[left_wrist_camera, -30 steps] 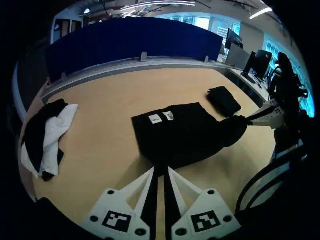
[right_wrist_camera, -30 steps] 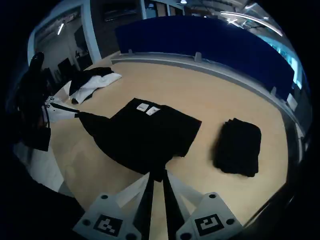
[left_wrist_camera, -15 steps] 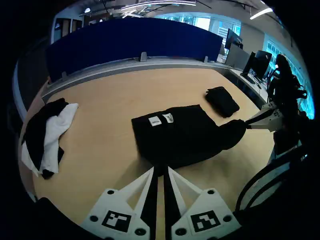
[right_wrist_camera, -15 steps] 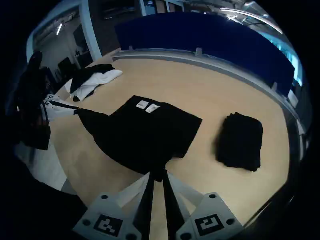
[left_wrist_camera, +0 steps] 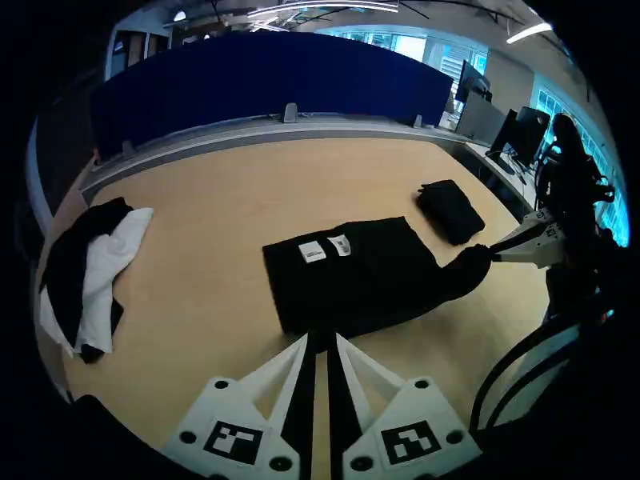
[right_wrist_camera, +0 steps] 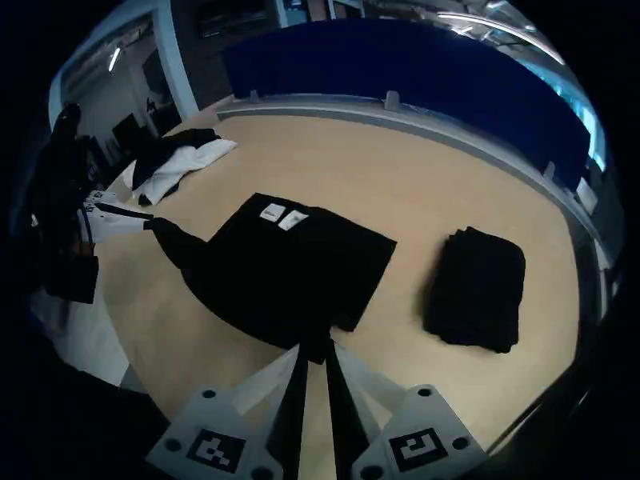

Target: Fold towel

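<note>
Black cloth, the towel (left_wrist_camera: 360, 272), is spread mid-way across the pale wooden surface (left_wrist_camera: 224, 200), with two white labels (left_wrist_camera: 325, 248) turned up near its far edge. Whether it is already doubled cannot be told. Its near edge is pinched at both corners: the left gripper (left_wrist_camera: 320, 340) is closed on one and the right gripper (right_wrist_camera: 316, 352) on the other, jaws pressed together with fabric between them. A fold is judged started but not laid over. A folded black bundle (right_wrist_camera: 476, 288) lies beside it, and a black-and-white heap (left_wrist_camera: 88, 264) is left well apart.
</note>
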`<state>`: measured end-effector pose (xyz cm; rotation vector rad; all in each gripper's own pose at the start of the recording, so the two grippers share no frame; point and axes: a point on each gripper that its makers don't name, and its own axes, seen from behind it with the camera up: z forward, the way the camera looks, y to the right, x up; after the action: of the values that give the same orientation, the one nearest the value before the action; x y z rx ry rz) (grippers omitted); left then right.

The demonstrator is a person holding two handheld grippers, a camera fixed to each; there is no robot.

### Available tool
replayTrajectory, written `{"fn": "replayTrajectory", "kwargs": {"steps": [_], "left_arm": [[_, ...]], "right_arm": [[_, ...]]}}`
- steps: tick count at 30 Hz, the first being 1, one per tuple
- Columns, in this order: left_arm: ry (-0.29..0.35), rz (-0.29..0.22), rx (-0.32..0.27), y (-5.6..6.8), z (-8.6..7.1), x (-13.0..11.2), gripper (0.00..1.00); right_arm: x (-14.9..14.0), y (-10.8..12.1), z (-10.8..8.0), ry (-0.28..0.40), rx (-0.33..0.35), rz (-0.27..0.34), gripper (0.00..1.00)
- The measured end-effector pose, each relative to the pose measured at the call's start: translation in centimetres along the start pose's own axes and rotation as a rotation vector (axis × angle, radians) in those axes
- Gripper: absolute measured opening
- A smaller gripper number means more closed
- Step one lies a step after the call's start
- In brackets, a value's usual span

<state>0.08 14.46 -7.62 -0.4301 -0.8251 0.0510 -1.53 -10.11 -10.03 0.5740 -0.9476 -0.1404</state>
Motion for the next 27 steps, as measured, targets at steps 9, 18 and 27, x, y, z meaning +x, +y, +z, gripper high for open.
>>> {"fn": "replayTrajectory", "kwargs": {"steps": [9,18,27], "left_arm": [[0.025,0.003,0.009,-1.1,2.2,2.7,0.09],[0.033,0.007,0.029,-2.8,5.4,4.2,0.09],[0.016,0.004,0.04,-3.8,8.5,4.3,0.09]], "right_arm": [[1.5,1.7,1.7,-0.008,-0.014,0.004,0.16],[3.3,3.3,3.8,-0.014,-0.019,0.048,0.16],[4.3,5.0,6.2,-0.036,-0.038,0.058,0.16]]}}
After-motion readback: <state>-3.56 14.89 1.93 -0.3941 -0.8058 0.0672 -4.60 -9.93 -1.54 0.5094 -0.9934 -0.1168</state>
